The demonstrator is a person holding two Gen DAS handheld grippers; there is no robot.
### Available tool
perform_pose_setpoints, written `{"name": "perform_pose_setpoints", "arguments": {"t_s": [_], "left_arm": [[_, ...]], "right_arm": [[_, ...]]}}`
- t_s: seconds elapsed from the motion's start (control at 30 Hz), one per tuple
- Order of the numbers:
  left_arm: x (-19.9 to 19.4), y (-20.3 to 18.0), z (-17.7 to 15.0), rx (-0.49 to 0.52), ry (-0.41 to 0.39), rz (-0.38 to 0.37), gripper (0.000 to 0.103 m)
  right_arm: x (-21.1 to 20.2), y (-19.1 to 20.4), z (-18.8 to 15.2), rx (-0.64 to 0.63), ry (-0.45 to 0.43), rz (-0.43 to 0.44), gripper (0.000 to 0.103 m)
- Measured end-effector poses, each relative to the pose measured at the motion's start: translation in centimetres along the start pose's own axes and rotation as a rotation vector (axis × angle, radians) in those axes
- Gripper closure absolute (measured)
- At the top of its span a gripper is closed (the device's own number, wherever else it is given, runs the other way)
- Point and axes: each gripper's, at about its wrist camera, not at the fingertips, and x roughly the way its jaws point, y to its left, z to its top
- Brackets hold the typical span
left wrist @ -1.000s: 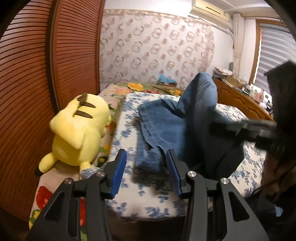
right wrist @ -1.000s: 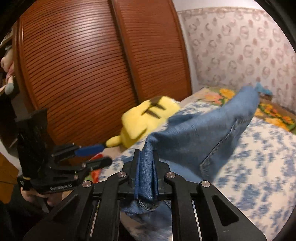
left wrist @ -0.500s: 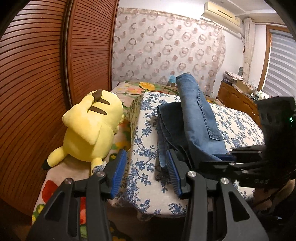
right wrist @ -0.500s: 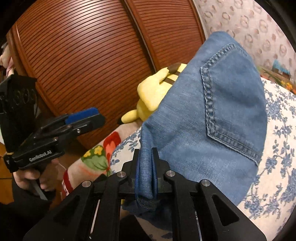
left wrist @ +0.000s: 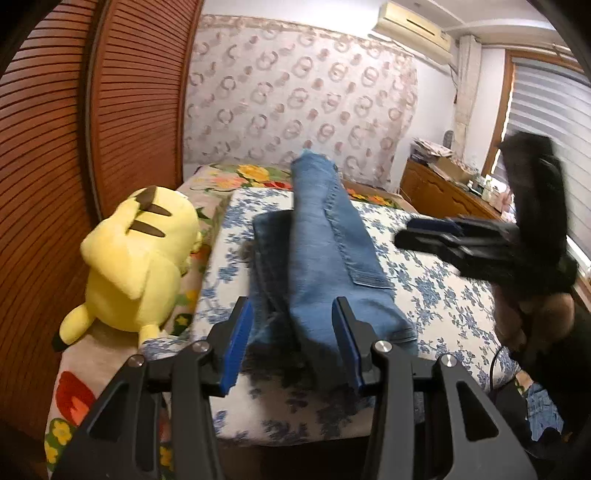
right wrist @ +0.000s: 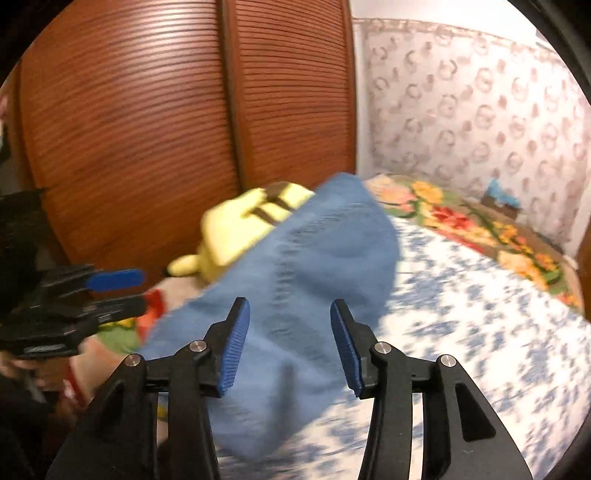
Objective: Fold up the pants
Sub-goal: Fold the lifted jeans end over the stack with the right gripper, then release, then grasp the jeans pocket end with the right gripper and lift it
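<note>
Jeans down on the bed, both my grippers clear of them.

Pants [left wrist: 325, 254] lie in a long folded strip on the blue-floral sheet [left wrist: 436, 280] of the bed, running from 6 toward 12 in the left wrist view, darker layer showing along their 9 o'clock edge. My left gripper [left wrist: 291, 339] hangs partly open at the near end, nothing between the pads. My right gripper [right wrist: 288, 343] has its jaws opening; the denim sits just beyond the pads, not pinched, frame blurred. Yellow plush toy [left wrist: 136, 258] lies at 9 beside the sheet, on a flowered blanket [left wrist: 70, 391]. Slatted wooden wardrobe doors [left wrist: 74, 147] fill the 9–10 side, ring-patterned wall [left wrist: 295, 96] at 12, air conditioner [left wrist: 413, 29] at 1, wooden dresser [left wrist: 439, 192] and window blind [left wrist: 546, 96] at 2–3.
</note>
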Motion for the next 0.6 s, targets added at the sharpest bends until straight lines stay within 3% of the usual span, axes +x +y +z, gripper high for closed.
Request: {"name": "perform_pose_setpoints", "arguments": {"t_s": [0.1, 0.37, 0.6], "left_arm": [[1.2, -0.8, 0.0, 0.009, 0.027, -0.018, 0.060], [4.1, -0.3, -1.8, 0.018, 0.121, 0.028, 0.059], [5.2, 1.4, -3.4, -0.043, 0.144, -0.001, 0.059]], "right_arm": [[2.0, -2.3, 0.8, 0.007, 0.015, -0.044, 0.054], [6.6, -6.0, 2.5, 0.070, 0.049, -0.062, 0.053], [11.7, -7.6, 2.5, 0.126, 0.153, -0.028, 0.038]]}}
